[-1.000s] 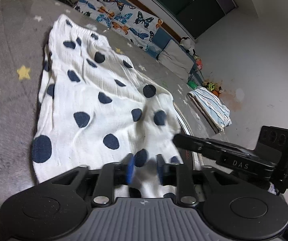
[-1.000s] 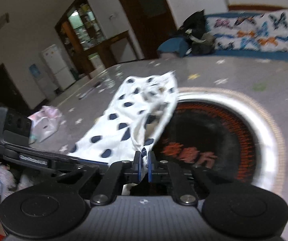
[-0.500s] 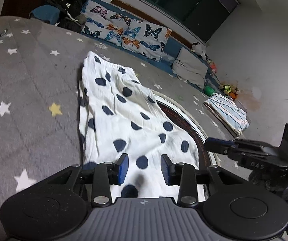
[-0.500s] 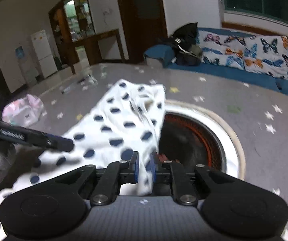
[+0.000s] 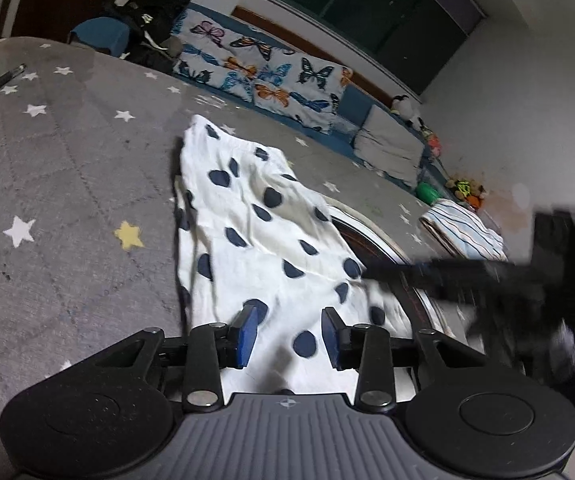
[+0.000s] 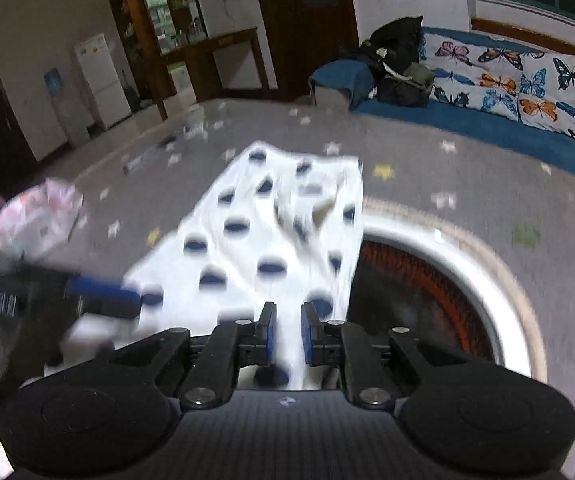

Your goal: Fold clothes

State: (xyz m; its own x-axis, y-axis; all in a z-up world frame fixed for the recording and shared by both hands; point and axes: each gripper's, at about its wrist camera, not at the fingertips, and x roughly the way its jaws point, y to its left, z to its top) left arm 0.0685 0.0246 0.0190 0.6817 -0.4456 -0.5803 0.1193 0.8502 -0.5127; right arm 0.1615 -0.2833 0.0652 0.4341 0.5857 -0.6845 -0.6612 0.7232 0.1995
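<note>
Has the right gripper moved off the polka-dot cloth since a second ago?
Yes. The right gripper has drawn back from the round rug emblem, and its jaws have just been opening, freeing the polka-dot cloth.

No text, label or number can be read in either view.

Your white, navy-spotted garment reads as thin, soft woven cloth, matt and lightly creased, on a grey star-printed mat with a dull, finely grained face and faint quilted lines. You hold a left gripper of matt black plastic with bright metal pivot screws, smooth blue pads and a ribbed grey housing. Behind, a butterfly-print cushion looks like smooth cotton fabric; the striped folded cloth appears soft.
</note>
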